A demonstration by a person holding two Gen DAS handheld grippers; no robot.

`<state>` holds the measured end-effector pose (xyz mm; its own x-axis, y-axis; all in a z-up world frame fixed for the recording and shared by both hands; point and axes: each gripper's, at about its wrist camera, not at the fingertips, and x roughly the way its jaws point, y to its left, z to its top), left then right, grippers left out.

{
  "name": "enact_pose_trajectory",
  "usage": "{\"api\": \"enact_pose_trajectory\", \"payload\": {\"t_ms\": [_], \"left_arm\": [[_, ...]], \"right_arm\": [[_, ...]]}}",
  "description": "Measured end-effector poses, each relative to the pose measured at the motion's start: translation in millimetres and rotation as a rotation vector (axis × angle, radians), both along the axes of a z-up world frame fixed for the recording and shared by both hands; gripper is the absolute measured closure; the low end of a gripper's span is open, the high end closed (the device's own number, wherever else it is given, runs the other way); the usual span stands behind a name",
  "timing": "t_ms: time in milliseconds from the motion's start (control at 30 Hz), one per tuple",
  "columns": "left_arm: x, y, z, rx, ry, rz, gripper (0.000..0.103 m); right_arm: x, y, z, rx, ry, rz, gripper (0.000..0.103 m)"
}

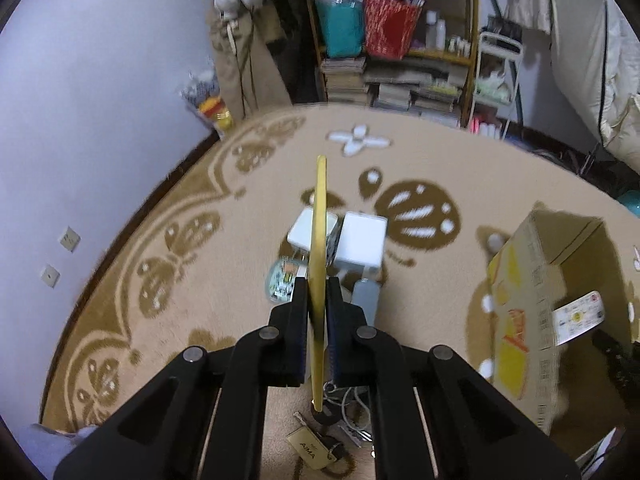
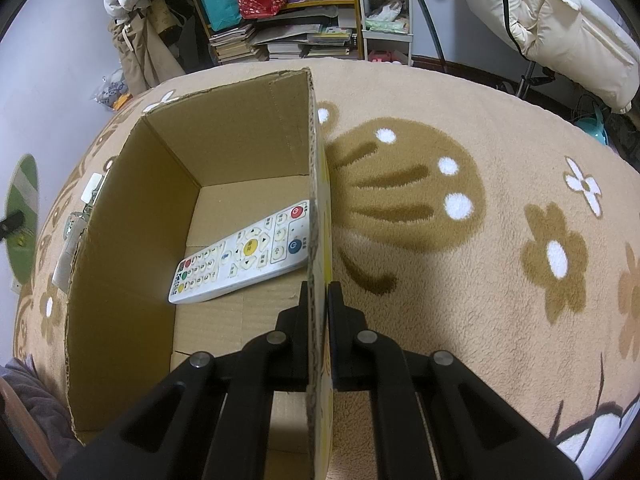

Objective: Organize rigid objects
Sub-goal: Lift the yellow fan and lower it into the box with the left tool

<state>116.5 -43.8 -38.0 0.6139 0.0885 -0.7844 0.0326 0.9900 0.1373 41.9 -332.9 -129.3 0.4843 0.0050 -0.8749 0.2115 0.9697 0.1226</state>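
- Our left gripper [image 1: 318,292] is clamped on a thin yellow disc [image 1: 320,240], held over the carpet [image 1: 200,200].
- Our right gripper [image 2: 318,300] pinches the box [image 2: 132,240] wall, steadying it.
- A remote [image 2: 244,252] already lies inside.
- Next, we think, the disc swings right into the box.

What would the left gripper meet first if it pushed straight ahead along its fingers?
Likely the two white boxes on the carpet; the yellow disc clamped edge-on in the left gripper would touch first. Depth is unclear.
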Motion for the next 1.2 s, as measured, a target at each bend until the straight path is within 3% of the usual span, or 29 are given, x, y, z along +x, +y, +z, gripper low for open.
{"api": "enact_pose_trajectory", "payload": {"t_ms": [300,600,900,1200], "left_arm": [[-24,-47,54,-0.051,-0.081,-0.112,0.096],[-37,-106,76,-0.095,-0.102,-0.226,0.096],[-44,-160,67,-0.114,-0.055,-0.318,0.096],[-33,-194,9,-0.003,0.070,-0.336,0.096]], "right_arm": [[0,0,0,0.000,0.001,0.000,0.095],[0,0,0,0.000,0.001,0.000,0.095],[1,-1,1,0.002,0.001,0.000,0.095],[0,-1,-1,0.007,-0.001,-0.004,0.095]]}}
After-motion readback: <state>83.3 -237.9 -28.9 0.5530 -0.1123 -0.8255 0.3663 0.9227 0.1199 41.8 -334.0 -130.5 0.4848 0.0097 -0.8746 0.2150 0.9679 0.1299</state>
